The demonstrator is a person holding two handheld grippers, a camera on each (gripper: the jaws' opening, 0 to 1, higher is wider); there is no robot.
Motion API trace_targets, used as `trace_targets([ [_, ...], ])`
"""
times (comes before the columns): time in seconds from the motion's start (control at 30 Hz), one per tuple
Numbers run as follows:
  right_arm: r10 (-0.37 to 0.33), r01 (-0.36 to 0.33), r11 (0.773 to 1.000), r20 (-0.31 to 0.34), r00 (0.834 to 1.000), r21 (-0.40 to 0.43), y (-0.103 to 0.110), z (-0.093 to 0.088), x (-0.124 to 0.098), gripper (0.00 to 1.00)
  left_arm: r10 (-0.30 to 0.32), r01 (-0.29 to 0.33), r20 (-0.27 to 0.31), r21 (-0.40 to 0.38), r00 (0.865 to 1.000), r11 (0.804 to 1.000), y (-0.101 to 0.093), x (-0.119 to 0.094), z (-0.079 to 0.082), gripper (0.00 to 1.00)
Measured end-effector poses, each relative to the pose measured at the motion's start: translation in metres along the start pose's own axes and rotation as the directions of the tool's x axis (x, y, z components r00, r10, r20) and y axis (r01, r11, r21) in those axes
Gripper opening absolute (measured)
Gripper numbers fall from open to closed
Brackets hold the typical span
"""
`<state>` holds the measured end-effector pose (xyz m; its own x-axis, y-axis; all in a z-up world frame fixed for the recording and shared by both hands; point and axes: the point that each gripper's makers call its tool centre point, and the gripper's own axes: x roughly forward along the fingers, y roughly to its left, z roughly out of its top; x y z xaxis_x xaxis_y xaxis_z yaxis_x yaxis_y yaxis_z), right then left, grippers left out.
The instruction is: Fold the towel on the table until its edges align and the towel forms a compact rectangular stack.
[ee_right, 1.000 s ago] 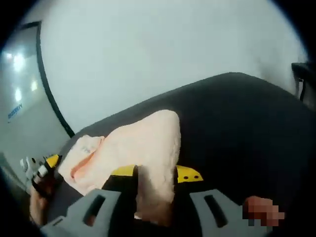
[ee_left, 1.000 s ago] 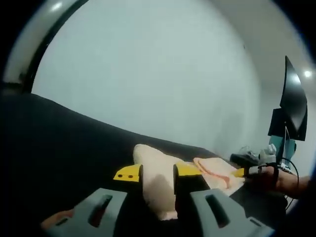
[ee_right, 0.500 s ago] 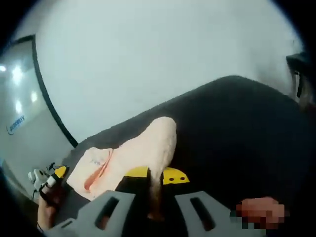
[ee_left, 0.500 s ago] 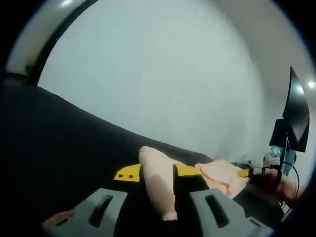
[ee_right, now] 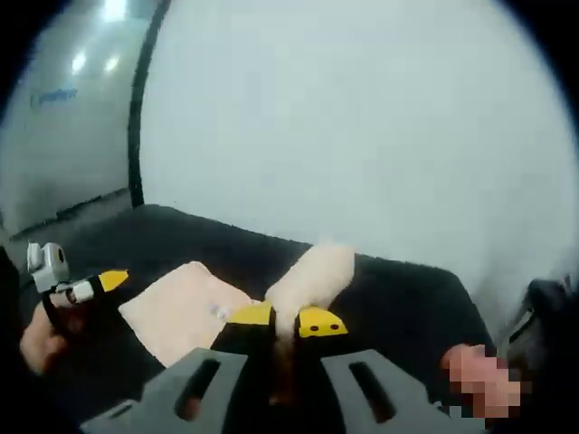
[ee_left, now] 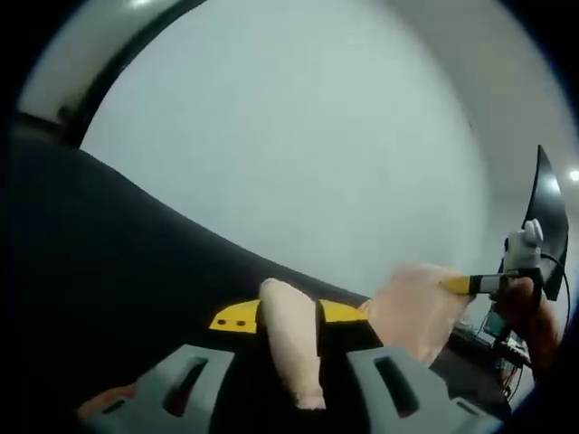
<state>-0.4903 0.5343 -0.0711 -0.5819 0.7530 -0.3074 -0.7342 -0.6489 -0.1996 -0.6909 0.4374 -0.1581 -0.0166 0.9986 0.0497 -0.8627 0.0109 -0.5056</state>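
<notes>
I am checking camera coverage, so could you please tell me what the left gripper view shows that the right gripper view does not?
Left gripper view: the left gripper shut on a bunched corner of the peach towel, plus a dark monitor at the far right and the right gripper lifting another corner.

Right gripper view: the right gripper clamped on the towel, a flatter spread of the towel, the left gripper coming in at the left, and a grey wall panel.

Both share the towel, the black table and the pale wall.
</notes>
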Motion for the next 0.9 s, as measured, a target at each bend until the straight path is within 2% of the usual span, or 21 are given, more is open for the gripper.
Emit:
trace_targets([
  [0.13, 0.026, -0.021, 0.991, 0.031, 0.999, -0.129, 0.051, 0.016, 0.011, 0.05, 0.011, -0.011, 0.009, -0.019, 1.0, 1.0, 0.004, 0.0, 0.002, 0.26],
  [0.3, 0.072, -0.055, 0.959, 0.052, 0.996, -0.277, 0.111, 0.015, 0.036, 0.05, 0.019, -0.018, 0.039, -0.038, 0.999, 0.999, 0.004, -0.003, 0.009, 0.25],
  [0.4, 0.076, -0.051, 0.928, 0.055, 0.996, -0.369, 0.134, 0.006, 0.045, 0.05, 0.048, -0.046, 0.07, -0.035, 0.996, 0.998, 0.014, -0.004, 0.018, 0.25],
  [0.53, 0.107, -0.082, 0.89, 0.03, 0.994, -0.449, 0.169, -0.018, 0.054, 0.05, 0.07, -0.063, 0.094, -0.076, 0.993, 0.995, 0.017, -0.011, 0.02, 0.25],
  [0.6, 0.105, -0.087, 0.881, 0.012, 0.994, -0.464, 0.176, -0.027, 0.059, 0.06, 0.077, -0.068, 0.095, -0.087, 0.993, 0.994, 0.024, -0.006, 0.021, 0.25],
  [0.7, 0.113, -0.097, 0.879, 0.005, 0.994, -0.467, 0.181, -0.033, 0.066, 0.09, 0.073, -0.064, 0.094, -0.09, 0.993, 0.994, 0.024, -0.003, 0.023, 0.25],
  [0.73, 0.138, -0.128, 0.881, -0.011, 0.99, -0.456, 0.185, -0.037, 0.067, 0.11, 0.072, -0.064, 0.093, -0.091, 0.993, 0.994, 0.024, -0.003, 0.022, 0.25],
  [0.77, 0.178, -0.16, 0.882, 0.0, 0.984, -0.444, 0.192, -0.037, 0.069, 0.16, 0.073, -0.064, 0.093, -0.092, 0.993, 0.994, 0.026, -0.002, 0.022, 0.25],
  [0.83, 0.237, -0.224, 0.879, -0.023, 0.971, -0.421, 0.202, -0.042, 0.069, 0.28, 0.072, -0.063, 0.096, -0.102, 0.993, 0.993, 0.029, -0.001, 0.022, 0.25],
  [0.87, 0.265, -0.251, 0.865, -0.029, 0.964, -0.435, 0.205, -0.044, 0.069, 0.37, 0.072, -0.061, 0.099, -0.107, 0.992, 0.992, 0.03, -0.001, 0.023, 0.25],
  [0.9, 0.322, -0.291, 0.825, -0.021, 0.947, -0.485, 0.213, -0.043, 0.066, 0.44, 0.073, -0.061, 0.101, -0.111, 0.992, 0.992, 0.031, -0.001, 0.023, 0.25],
])
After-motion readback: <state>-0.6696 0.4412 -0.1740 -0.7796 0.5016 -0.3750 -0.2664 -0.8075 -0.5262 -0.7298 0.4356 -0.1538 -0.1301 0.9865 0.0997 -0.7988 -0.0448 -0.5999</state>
